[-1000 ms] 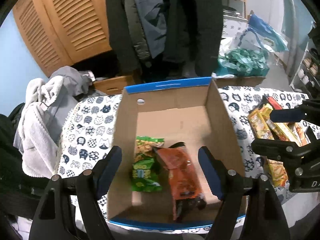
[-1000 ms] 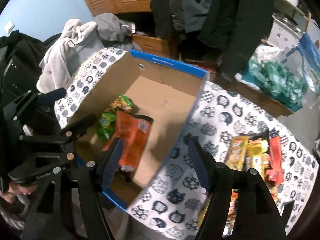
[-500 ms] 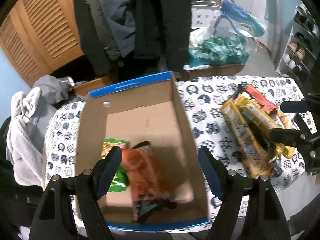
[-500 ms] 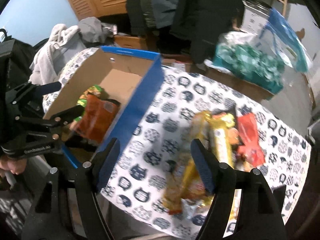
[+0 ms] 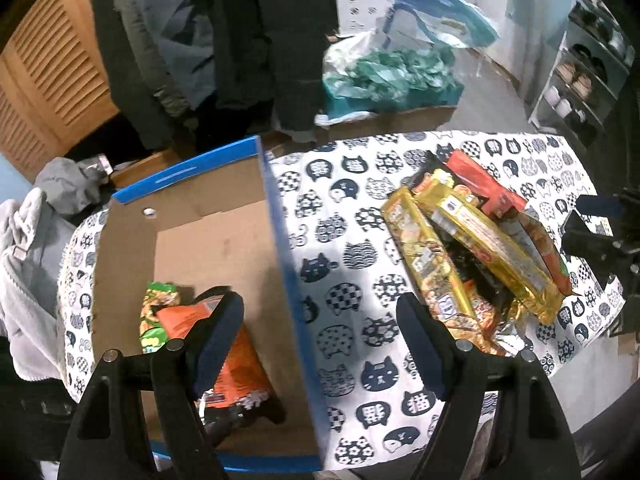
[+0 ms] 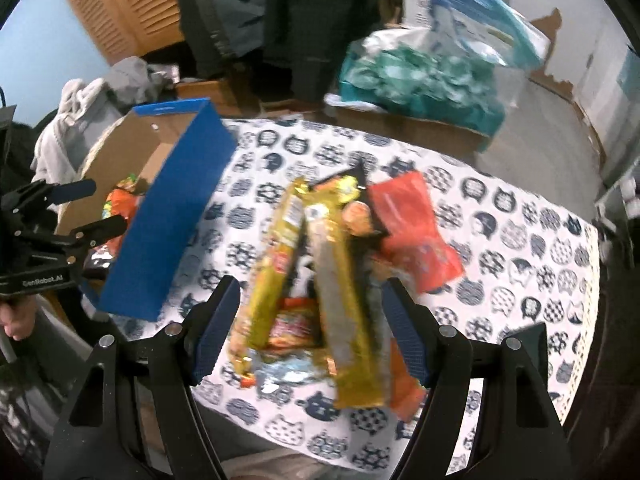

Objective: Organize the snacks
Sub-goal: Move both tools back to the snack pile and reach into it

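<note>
A cardboard box with blue outer walls (image 5: 276, 216) sits on the left of the table, holding a green packet (image 5: 154, 320) and an orange packet (image 5: 240, 364). My left gripper (image 5: 318, 304) hangs open and empty above the box's right wall. To the right lies a pile of snacks: long yellow packets (image 5: 424, 264), a red packet (image 5: 484, 188). My right gripper (image 6: 311, 286) is open over this pile, straddling a long yellow packet (image 6: 344, 300) without touching it; the red packet (image 6: 412, 232) lies just beyond. The box (image 6: 168, 220) is at the left there.
The table wears a white cloth with cat faces (image 5: 360, 240). Behind it are hanging dark coats (image 5: 248, 40), a bag of teal things (image 5: 384, 76), a louvred wooden door (image 5: 48, 80) and grey clothing (image 5: 28, 272). A shelf unit (image 5: 580, 84) stands at the right.
Both grippers moved right across the table: the left from over the box's middle to its right wall, the right from the box to above the snack pile. Both stayed empty.
</note>
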`<state>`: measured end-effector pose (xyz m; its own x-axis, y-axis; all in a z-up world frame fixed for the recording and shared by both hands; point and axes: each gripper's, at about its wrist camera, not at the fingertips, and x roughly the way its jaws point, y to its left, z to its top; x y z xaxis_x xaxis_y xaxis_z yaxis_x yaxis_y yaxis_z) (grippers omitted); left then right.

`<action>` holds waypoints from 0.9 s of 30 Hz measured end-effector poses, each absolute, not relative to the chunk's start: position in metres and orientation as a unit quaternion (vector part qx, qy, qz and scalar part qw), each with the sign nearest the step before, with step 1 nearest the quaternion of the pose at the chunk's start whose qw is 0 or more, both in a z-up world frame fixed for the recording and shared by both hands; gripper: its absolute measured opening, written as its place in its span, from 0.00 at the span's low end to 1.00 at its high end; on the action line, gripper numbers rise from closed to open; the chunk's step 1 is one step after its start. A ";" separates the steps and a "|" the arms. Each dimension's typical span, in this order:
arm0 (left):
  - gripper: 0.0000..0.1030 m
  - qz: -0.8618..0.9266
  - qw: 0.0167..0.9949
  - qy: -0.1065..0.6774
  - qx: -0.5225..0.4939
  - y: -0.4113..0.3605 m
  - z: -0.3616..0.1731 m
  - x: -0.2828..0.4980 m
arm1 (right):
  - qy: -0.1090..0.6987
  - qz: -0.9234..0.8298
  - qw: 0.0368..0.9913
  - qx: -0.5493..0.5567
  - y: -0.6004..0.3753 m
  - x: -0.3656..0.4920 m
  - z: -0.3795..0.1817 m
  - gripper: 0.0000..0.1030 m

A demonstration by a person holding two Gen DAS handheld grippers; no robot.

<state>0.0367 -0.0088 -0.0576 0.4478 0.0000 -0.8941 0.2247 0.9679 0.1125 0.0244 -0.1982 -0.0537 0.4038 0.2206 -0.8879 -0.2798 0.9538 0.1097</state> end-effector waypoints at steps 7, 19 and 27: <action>0.78 -0.079 0.834 0.532 0.124 -0.039 -0.073 0.042 | 0.532 0.125 0.837 -0.015 -0.235 0.024 -0.066 0.72; 0.78 -0.094 0.802 0.582 0.099 -0.079 -0.118 0.066 | 0.564 0.113 0.818 0.008 -0.269 0.029 -0.107 0.72; 0.78 -0.100 0.782 0.611 0.072 -0.095 -0.146 0.083 | 0.580 0.114 0.806 0.039 -0.285 0.036 -0.128 0.72</action>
<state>0.0831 -0.0947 -0.1460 0.2323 -0.0689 -0.9702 0.2439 0.9697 -0.0104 0.0362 -0.2854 -0.1281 0.3009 0.2294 -0.9257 -0.1391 0.9708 0.1954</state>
